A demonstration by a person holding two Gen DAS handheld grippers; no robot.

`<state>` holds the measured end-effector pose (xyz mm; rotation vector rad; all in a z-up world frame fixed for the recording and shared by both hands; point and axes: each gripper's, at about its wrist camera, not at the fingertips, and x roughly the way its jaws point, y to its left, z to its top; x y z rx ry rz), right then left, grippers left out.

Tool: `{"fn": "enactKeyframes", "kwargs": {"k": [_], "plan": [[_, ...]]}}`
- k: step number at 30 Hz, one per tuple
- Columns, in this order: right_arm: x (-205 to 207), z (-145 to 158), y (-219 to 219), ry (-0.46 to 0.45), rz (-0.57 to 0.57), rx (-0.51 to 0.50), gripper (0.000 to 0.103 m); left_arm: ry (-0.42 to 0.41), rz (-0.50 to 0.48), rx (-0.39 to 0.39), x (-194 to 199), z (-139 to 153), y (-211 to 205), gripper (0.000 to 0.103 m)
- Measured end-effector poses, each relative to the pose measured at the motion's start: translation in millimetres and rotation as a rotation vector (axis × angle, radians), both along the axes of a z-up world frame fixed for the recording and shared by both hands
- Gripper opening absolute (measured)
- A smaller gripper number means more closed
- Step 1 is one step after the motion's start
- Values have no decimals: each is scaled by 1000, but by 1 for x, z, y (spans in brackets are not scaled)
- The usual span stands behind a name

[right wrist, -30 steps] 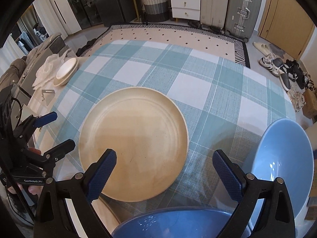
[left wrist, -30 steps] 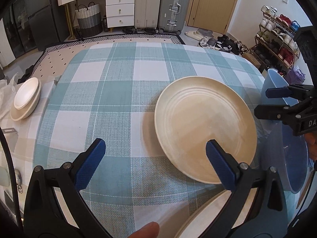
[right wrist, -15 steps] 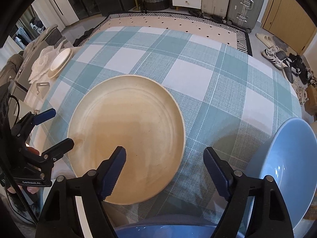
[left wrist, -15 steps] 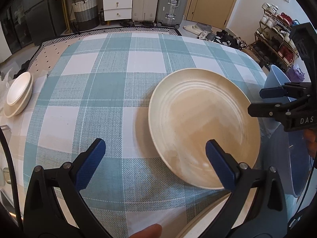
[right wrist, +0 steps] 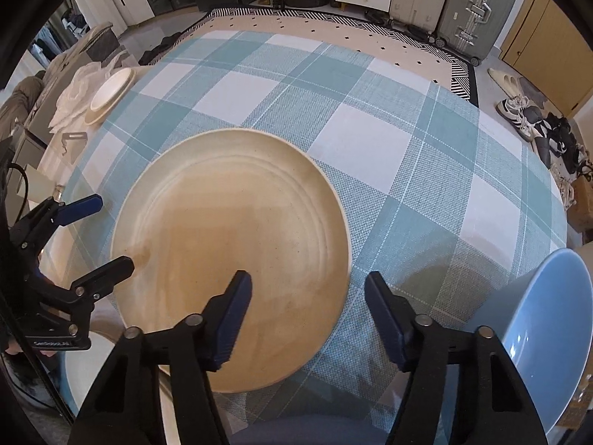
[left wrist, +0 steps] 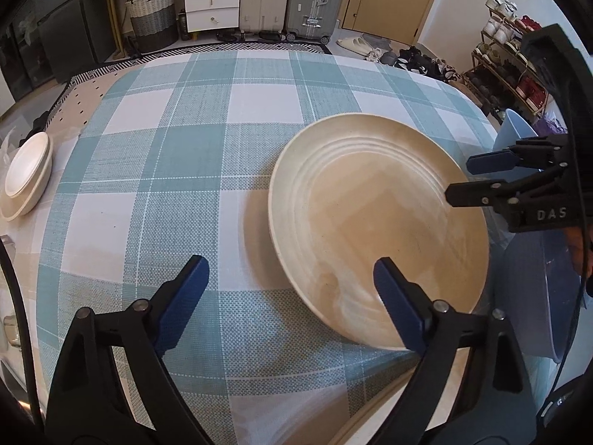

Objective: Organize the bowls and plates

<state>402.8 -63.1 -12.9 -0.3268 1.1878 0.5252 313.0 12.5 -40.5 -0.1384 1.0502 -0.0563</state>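
A large cream plate [left wrist: 378,230] [right wrist: 229,244] lies flat on the teal checked tablecloth [left wrist: 178,170]. My left gripper [left wrist: 291,296] hovers over its near-left edge, one finger above the cloth and the other above the plate, with its jaws closing. From the opposite side, my right gripper [right wrist: 309,315] straddles the plate's right rim; its jaws are closing too. No pad presses on the plate in either view. Each gripper also shows in the other's view: the right gripper [left wrist: 478,176] and the left gripper [right wrist: 96,237].
A pale blue bowl [right wrist: 537,333] [left wrist: 533,296] sits at the table's right edge, close to my right gripper. A stack of cream dishes [left wrist: 26,181] [right wrist: 107,92] rests at the far left. Another white plate's rim [right wrist: 85,367] lies near the front edge. Suitcases and drawers stand beyond the table.
Both grippers have come lower and closer to the cream plate. The right jaws have narrowed a lot, the left jaws slightly. The plate has not moved.
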Motion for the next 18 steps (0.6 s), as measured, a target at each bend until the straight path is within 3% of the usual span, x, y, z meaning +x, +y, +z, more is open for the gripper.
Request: {"fn": "enactKeyframes", "kwargs": {"k": [4, 10, 15, 18], "plan": [[4, -10, 1, 20, 2, -16, 52, 11, -16, -6, 0, -3, -3, 81], [3, -12, 0, 18, -3, -26, 42, 39, -32, -5, -2, -11, -7, 63], [2, -10, -4, 8, -9, -41, 31, 52, -53, 5, -3, -15, -13, 35], [1, -10, -3, -1, -5, -53, 29, 50, -64, 16, -3, -16, -17, 25]]}}
